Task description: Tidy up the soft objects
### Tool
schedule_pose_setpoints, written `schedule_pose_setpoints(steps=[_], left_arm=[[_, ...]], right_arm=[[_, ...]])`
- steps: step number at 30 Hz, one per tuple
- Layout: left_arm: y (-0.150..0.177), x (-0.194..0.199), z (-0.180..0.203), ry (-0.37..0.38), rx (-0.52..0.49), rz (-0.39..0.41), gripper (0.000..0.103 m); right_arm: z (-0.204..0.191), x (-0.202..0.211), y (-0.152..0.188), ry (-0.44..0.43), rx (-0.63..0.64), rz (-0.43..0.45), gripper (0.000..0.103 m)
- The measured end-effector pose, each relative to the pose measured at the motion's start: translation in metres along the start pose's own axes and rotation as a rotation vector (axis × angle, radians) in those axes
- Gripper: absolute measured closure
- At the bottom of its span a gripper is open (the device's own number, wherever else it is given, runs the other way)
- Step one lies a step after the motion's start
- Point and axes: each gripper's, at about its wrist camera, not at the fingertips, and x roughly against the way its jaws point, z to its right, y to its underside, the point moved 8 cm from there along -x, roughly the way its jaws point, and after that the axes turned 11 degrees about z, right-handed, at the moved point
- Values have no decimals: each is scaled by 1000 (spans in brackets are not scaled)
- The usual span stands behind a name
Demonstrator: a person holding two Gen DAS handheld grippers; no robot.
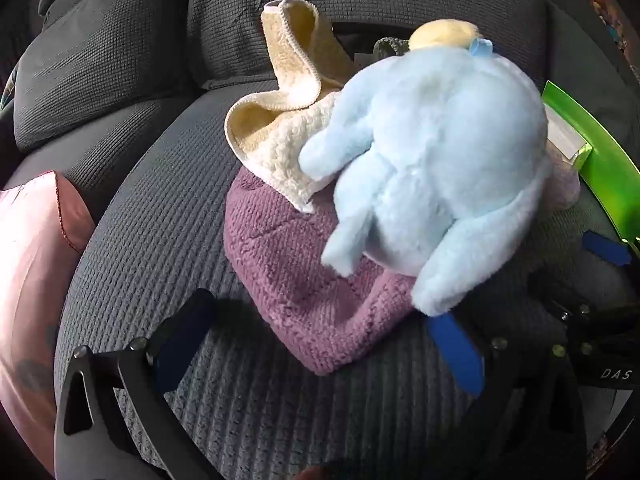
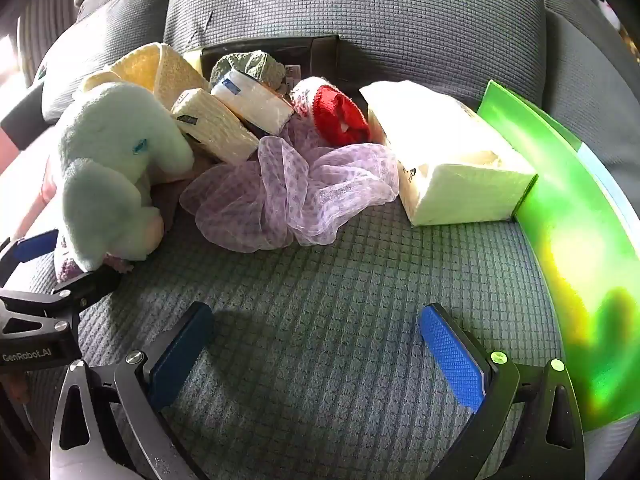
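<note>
A pale blue plush toy [image 1: 432, 160] lies on a mauve knitted cloth [image 1: 296, 276] and a cream fleece cloth [image 1: 280, 120] on the grey sofa seat [image 1: 168, 240]. My left gripper [image 1: 320, 344] is open, its fingers on either side of the mauve cloth's near corner, nothing held. In the right wrist view the plush toy [image 2: 116, 160] lies at the left. Beside it are a lilac mesh scarf [image 2: 296, 188], two wrapped cream sponges [image 2: 216, 128], a red-and-white cloth [image 2: 336, 112] and a tissue pack [image 2: 448, 152]. My right gripper [image 2: 316, 348] is open over bare seat.
A green plastic bin [image 2: 568, 240] stands at the right edge of the seat. A pink satin cushion [image 1: 28, 272] lies at the left. Grey back cushions [image 2: 360, 12] rise behind the pile, with a dark box [image 2: 276, 52] tucked against them. The left gripper [image 2: 36, 248] shows at the left of the right wrist view.
</note>
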Motion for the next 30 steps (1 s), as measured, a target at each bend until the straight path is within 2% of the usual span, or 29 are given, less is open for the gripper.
schedule_pose_setpoints(steps=[16, 30], left_arm=[[7, 14, -9, 12, -9, 22, 1], [14, 15, -1, 1, -13, 27, 1]], right_arm=[[0, 0, 0, 0, 0, 1, 0], [0, 0, 0, 1, 1, 2, 0]])
